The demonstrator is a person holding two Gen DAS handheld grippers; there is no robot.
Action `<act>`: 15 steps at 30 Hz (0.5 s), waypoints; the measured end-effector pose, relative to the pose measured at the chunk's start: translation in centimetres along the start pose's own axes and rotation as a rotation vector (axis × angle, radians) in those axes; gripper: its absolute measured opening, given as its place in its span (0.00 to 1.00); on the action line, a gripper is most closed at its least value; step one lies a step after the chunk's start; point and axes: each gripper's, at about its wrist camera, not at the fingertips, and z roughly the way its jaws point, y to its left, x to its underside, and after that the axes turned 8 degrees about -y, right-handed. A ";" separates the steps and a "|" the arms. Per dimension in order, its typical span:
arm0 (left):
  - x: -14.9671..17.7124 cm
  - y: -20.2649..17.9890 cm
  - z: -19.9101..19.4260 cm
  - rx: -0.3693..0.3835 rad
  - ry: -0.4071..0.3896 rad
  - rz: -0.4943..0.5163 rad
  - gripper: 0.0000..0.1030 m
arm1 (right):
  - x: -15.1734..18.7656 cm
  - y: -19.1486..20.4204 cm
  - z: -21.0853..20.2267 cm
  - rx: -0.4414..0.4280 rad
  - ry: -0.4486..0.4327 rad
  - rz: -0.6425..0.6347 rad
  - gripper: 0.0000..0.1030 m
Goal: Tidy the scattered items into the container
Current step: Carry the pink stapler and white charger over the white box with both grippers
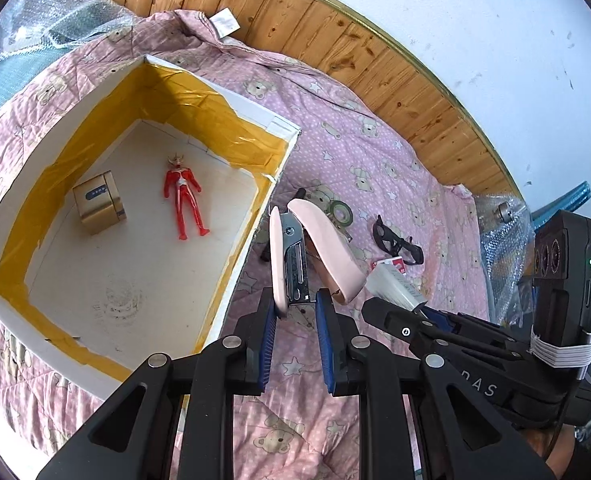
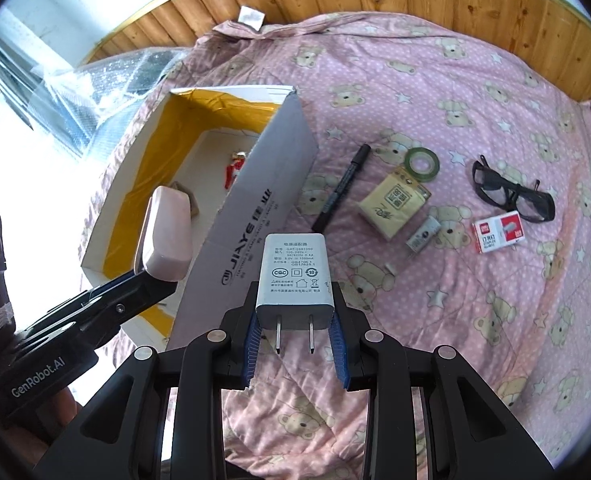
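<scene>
Stapler sits clamped by its hinge end in the left gripper, just beside the box. Rigid but hinged open, so probably floppy. Right gripper pinches the charger, light, slick plastic, 2 prongs facing back.

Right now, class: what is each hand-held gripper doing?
Left hand-held gripper: closed on the pink stapler.
Right hand-held gripper: closed on the white charger.

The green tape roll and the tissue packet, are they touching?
Touching. In the right wrist view the green tape roll overlaps the top corner of the tissue packet, with no quilt visible between them.
</scene>
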 end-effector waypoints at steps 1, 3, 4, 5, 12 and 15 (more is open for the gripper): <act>-0.1 0.3 -0.2 -0.002 -0.004 -0.007 0.20 | -0.1 0.3 0.1 -0.002 0.001 -0.007 0.31; -0.1 1.0 -0.6 -0.003 -0.012 -0.021 0.20 | -0.4 1.0 0.2 -0.005 0.003 -0.021 0.31; -0.1 1.3 -0.8 -0.004 -0.016 -0.027 0.20 | -0.5 1.3 0.3 -0.007 0.004 -0.028 0.31; -0.2 1.6 -1.0 -0.005 -0.020 -0.031 0.20 | -0.6 1.6 0.4 -0.008 0.005 -0.033 0.31; -0.5 3.4 -2.0 -0.014 -0.044 -0.072 0.20 | -1.2 3.5 0.8 -0.017 0.013 -0.072 0.31; -0.7 4.2 -2.4 -0.019 -0.055 -0.091 0.20 | -1.4 4.3 0.9 -0.021 0.014 -0.089 0.31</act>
